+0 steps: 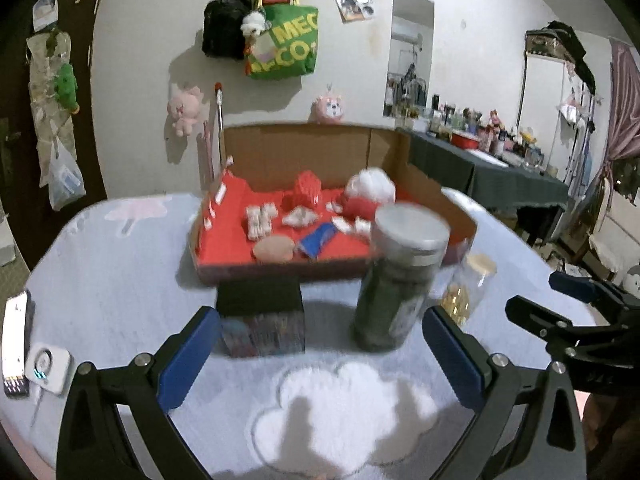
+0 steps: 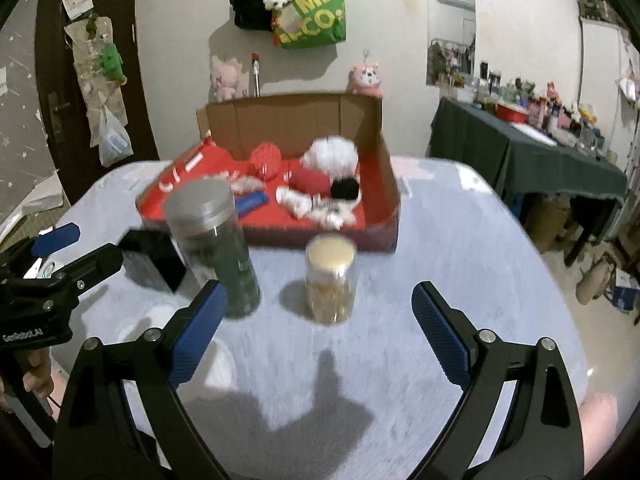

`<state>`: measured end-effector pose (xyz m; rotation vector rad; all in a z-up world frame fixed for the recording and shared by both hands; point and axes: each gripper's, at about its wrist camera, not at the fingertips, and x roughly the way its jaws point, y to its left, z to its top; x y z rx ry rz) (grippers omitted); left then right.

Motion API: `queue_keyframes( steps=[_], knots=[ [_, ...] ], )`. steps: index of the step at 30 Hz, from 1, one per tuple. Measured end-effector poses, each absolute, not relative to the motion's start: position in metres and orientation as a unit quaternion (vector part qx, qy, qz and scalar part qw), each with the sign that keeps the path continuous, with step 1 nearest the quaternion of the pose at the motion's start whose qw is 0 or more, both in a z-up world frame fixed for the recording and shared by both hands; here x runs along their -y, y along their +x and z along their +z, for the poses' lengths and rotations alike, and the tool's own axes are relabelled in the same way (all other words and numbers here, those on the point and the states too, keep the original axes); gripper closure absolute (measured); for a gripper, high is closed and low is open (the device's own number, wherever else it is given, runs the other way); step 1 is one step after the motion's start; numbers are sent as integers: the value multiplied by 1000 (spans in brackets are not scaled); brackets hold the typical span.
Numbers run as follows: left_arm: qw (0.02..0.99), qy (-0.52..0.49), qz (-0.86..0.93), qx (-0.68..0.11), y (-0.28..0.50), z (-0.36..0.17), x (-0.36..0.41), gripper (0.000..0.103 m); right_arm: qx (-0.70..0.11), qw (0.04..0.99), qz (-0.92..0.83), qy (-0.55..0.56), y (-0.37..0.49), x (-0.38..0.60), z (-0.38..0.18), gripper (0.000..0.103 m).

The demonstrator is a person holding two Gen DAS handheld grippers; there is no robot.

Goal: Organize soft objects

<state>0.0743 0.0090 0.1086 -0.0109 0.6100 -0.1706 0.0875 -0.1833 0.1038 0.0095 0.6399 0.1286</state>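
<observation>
A cardboard box (image 1: 424, 184) with a red lining stands on the table and holds soft toys: a white and red plush (image 1: 370, 194), a red woven piece (image 1: 306, 192) and small white bits. It also shows in the right wrist view (image 2: 390, 184), with the white and red plush (image 2: 328, 164) and a black pompom (image 2: 345, 189) inside. My left gripper (image 1: 320, 344) is open and empty, in front of the box. My right gripper (image 2: 318, 316) is open and empty, and shows in the left wrist view (image 1: 540, 300) at the right.
A tall dark jar with a grey lid (image 1: 400, 276), a small jar with golden contents (image 2: 330, 280) and a black box (image 1: 262, 316) stand in front of the cardboard box. A phone and a white device (image 1: 46, 366) lie at the table's left edge.
</observation>
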Motion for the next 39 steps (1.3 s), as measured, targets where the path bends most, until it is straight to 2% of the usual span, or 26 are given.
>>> queue_keyframes(
  steps=[8,17,39],
  knots=[
    [932,-10,-69,-355,85,52,-6,0,-362,930,59,17,97,184,42,8],
    [919,-1,-51,-392,92,18,-3,0,-382,923,54,9,104,178,13,8],
    [924,12,-24,-382,89,15,-3,0,-371,928,37,-5,103,181,9,8]
  ],
)
